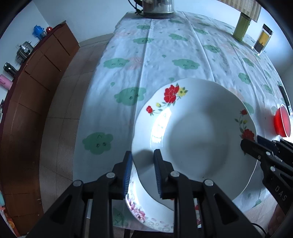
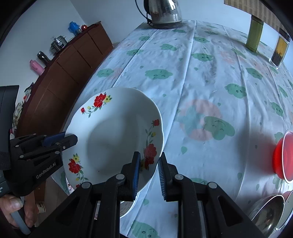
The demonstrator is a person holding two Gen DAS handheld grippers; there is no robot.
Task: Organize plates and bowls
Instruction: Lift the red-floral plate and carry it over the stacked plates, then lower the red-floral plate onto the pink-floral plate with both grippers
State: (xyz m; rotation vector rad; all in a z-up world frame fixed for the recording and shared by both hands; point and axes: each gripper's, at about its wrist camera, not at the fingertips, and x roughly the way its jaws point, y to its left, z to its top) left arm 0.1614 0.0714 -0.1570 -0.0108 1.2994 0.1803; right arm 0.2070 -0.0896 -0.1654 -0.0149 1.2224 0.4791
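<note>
A white deep plate with red flowers (image 1: 197, 131) is held tilted over a second plate with pink flowers (image 1: 144, 206) at the table's near left edge. My left gripper (image 1: 142, 164) straddles the flowered plate's left rim, its jaws a little apart around it. My right gripper (image 2: 149, 164) straddles the same plate's right rim (image 2: 117, 135) with jaws a little apart. The right gripper also shows in the left wrist view (image 1: 252, 144), and the left gripper in the right wrist view (image 2: 67, 141). A red bowl (image 2: 282, 157) stands at the right.
The table wears a cloud-print cloth (image 2: 201, 73). A kettle (image 2: 163, 12), a green canister (image 2: 253, 34) and a jar (image 2: 279, 51) stand at the far end. Steel bowls (image 2: 269, 210) sit near right. A brown cabinet (image 1: 36, 91) stands left of the table.
</note>
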